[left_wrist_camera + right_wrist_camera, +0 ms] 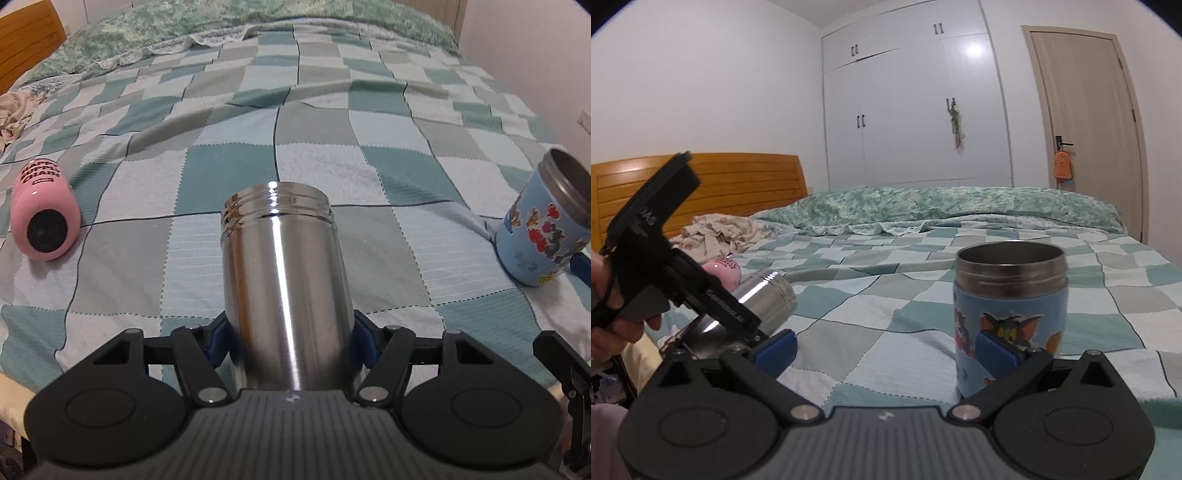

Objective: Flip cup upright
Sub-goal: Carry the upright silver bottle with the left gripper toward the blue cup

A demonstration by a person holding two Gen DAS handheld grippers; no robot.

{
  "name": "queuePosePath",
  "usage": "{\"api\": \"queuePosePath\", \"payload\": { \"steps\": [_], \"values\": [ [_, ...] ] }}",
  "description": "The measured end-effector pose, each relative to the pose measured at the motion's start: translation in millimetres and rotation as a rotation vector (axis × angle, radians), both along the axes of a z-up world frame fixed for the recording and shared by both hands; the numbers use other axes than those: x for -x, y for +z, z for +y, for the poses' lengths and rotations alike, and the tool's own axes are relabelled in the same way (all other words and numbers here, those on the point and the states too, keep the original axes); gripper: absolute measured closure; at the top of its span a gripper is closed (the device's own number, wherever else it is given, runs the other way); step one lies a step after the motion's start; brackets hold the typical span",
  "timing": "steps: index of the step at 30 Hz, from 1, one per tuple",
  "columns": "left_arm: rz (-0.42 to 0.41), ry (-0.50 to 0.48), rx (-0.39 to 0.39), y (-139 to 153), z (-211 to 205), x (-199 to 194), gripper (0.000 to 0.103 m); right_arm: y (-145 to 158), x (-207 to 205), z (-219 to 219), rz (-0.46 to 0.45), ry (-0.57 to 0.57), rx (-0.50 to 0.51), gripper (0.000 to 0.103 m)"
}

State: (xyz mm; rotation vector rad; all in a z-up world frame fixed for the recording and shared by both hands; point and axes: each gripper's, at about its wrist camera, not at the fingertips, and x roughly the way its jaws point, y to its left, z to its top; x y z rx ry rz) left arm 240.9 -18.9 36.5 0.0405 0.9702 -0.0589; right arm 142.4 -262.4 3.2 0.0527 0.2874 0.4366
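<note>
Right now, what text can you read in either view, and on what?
"HAPPY SUPPLY CHAIN": pink bottle lying on the bed; the small label below it is too small to read.
Left tongs body, seen from the right wrist: white lettering, blurred, unreadable.
Blue cartoon cup: stickers only, no words.

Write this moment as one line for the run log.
left gripper: shut on steel cup, tilted | right gripper: open | blue cup: upright | pink cup: on its side

Steel cup [284,280] sits mid-bed betw. left gripper's [288,339] fingers. Pink bottle [44,218] lies far left on blanket [369,147]; sticker cup [543,218] upright far right.
</note>
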Motion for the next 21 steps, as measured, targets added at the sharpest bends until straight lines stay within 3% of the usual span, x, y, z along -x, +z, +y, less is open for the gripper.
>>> {"api": "queuePosePath", "payload": {
  "steps": [11, 21],
  "values": [
    [-0.103, -0.015, 0.033, 14, 7, 34, 0.038, 0, 15, -28, 0.004, -0.095, -0.060, 0.000],
    [-0.271, -0.077, 0.076, 38, -6, 66, 0.039, -1, 18, -45, -0.002, -0.144, -0.086, 0.000]
  ]
}}
